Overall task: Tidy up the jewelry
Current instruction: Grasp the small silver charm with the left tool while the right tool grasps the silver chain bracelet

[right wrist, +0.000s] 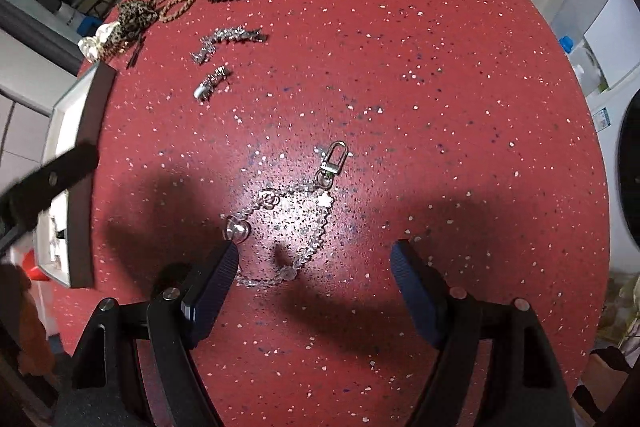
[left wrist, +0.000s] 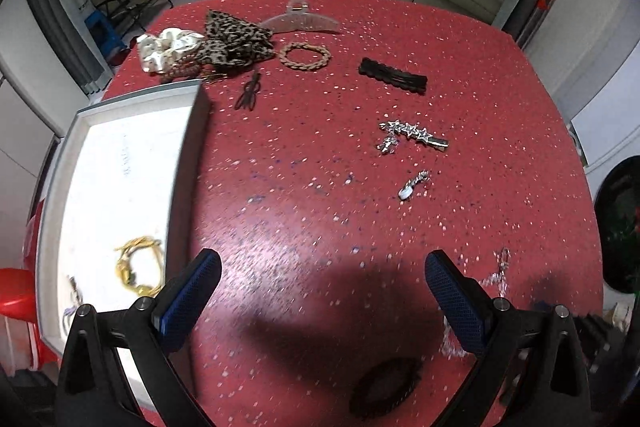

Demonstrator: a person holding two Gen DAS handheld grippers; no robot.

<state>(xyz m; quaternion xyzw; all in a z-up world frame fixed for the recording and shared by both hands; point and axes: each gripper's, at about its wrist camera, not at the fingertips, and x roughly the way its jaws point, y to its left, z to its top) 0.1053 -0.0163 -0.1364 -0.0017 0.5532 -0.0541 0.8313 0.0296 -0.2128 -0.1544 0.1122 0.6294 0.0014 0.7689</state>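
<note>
Tabletop (left wrist: 460,39): right side and near middle lie bare, wide passage there. Left edge blocked by the tray (left wrist: 188,163), its dark wall standing up along the red. Far left corner crowded: scrunchies (left wrist: 208,45), clear claw clip (left wrist: 300,19), braided tie (left wrist: 305,56), thin pins (left wrist: 249,93) close together. Black clip (left wrist: 392,75), star clip (left wrist: 414,135) and small charm (left wrist: 412,185) sit apart, gaps between. Crystal chain (right wrist: 296,219) sprawls just ahead of the open right hand-held gripper (right wrist: 314,259). Dark comb clip (left wrist: 386,391) lies near edge.
</note>
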